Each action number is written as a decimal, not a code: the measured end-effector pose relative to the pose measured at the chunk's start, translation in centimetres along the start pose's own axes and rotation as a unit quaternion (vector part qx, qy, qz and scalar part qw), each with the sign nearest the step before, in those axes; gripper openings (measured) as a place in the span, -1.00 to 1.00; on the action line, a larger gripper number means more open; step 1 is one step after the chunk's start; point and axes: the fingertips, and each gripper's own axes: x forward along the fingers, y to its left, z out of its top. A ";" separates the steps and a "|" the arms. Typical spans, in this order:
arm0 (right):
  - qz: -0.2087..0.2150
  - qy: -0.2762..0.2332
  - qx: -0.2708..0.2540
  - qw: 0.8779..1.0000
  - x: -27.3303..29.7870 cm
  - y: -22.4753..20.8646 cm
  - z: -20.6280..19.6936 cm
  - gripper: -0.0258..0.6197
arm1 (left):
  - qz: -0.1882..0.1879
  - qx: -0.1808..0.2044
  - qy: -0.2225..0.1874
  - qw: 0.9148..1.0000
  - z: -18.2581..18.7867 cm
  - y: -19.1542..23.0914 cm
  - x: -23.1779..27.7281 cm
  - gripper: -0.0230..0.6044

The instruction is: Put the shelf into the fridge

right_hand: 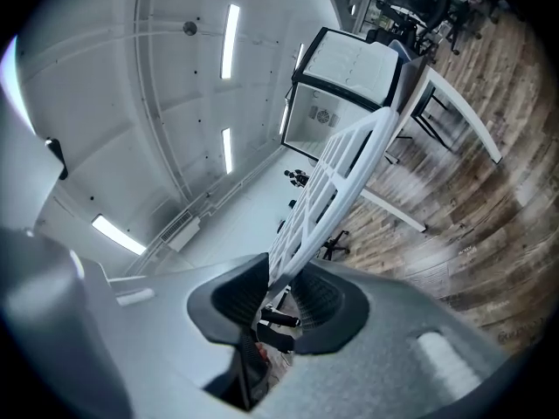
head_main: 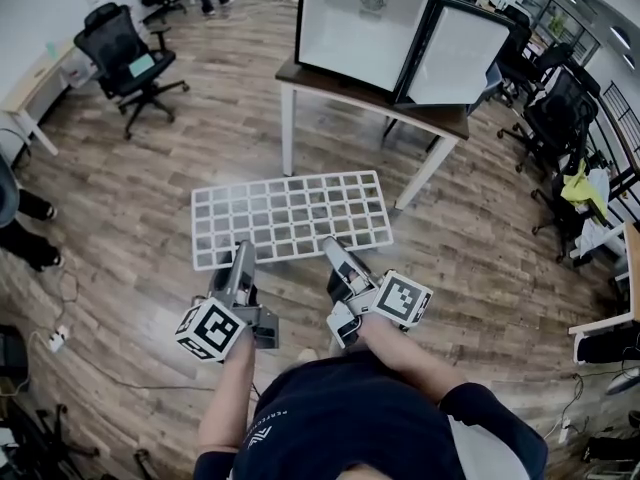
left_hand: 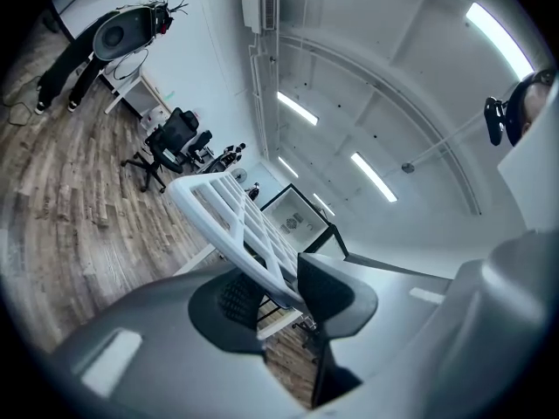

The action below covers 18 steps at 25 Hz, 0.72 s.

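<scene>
A white grid shelf [head_main: 290,218] hangs roughly level in the air in front of me, gripped at its near edge by both grippers. My left gripper [head_main: 242,251] is shut on the near-left edge, and the rim sits pinched between its pads [left_hand: 229,299]. My right gripper [head_main: 332,248] is shut on the near-right edge. In the right gripper view the shelf [right_hand: 341,177] runs up out of the jaws. Beyond it, a small fridge [head_main: 365,28] stands on a table [head_main: 340,80] with its door [head_main: 455,53] swung open to the right and a white interior.
Black office chairs stand at the back left [head_main: 125,53] and at the right [head_main: 555,108]. A person's legs [head_main: 25,228] are at the left edge, and cables with a socket [head_main: 55,338] lie on the wooden floor. The table's white legs [head_main: 288,128] stand just behind the shelf.
</scene>
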 end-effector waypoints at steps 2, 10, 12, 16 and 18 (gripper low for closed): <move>-0.011 0.002 -0.005 1.000 0.3 -0.6 0.3 -0.67 | -0.005 -0.004 0.003 1.000 0.1 0.2 0.8 -0.54; 0.004 -0.004 -0.015 1.000 4.8 -2.9 3.7 -0.65 | 0.006 -0.006 0.010 1.000 0.8 2.2 6.0 -0.54; 0.012 0.001 -0.007 1.000 6.7 -3.5 4.4 -0.66 | 0.015 0.000 0.006 1.000 1.8 3.1 7.4 -0.54; 0.029 0.007 0.001 1.000 10.7 -4.2 6.5 -0.66 | 0.024 0.012 -0.007 1.000 3.9 4.1 10.6 -0.54; 0.034 0.010 0.004 0.999 12.7 -4.4 7.5 -0.66 | 0.034 0.007 -0.006 0.999 4.8 5.0 12.3 -0.54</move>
